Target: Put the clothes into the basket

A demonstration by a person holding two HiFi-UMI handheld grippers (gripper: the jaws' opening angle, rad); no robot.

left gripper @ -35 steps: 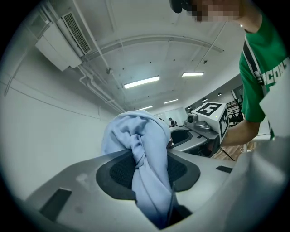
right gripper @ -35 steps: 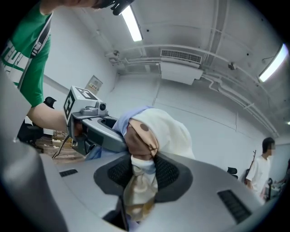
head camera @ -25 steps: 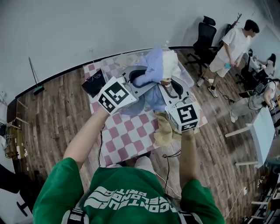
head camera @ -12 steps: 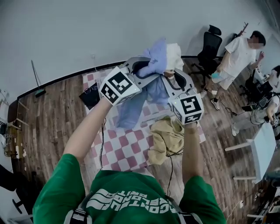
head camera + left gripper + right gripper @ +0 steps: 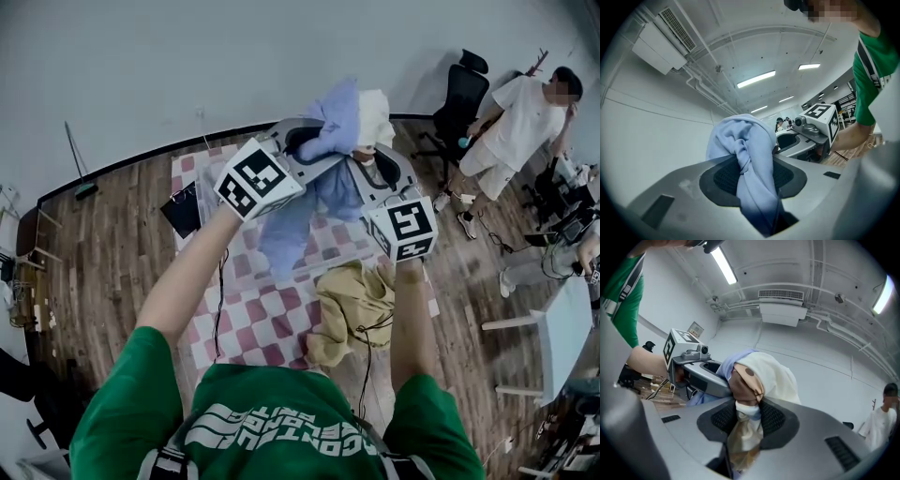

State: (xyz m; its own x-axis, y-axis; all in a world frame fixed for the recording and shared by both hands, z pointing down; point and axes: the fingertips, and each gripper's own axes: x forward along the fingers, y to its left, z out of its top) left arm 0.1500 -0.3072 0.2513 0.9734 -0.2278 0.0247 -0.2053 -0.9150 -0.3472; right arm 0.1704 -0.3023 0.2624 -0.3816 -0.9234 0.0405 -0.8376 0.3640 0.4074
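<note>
In the head view my left gripper (image 5: 317,142) and right gripper (image 5: 367,161) are raised side by side, level, over a checked mat (image 5: 246,319). Between them they hold a bundle of clothes. The left gripper (image 5: 752,161) is shut on a light blue garment (image 5: 747,140), whose length hangs down (image 5: 286,234). The right gripper (image 5: 745,416) is shut on cream and tan cloth (image 5: 757,376). A tan garment (image 5: 352,300) dangles under my right hand. I see no basket.
A black flat object (image 5: 180,208) lies at the mat's left edge. A person in white (image 5: 520,127) stands by an office chair (image 5: 459,94) at the right. A white table (image 5: 562,319) is at the far right. A cable (image 5: 361,370) hangs below my right arm.
Both grippers have carried the bundle up and across the room together. The tan garment has come up off the mat and now hangs. The jaws look unchanged.
</note>
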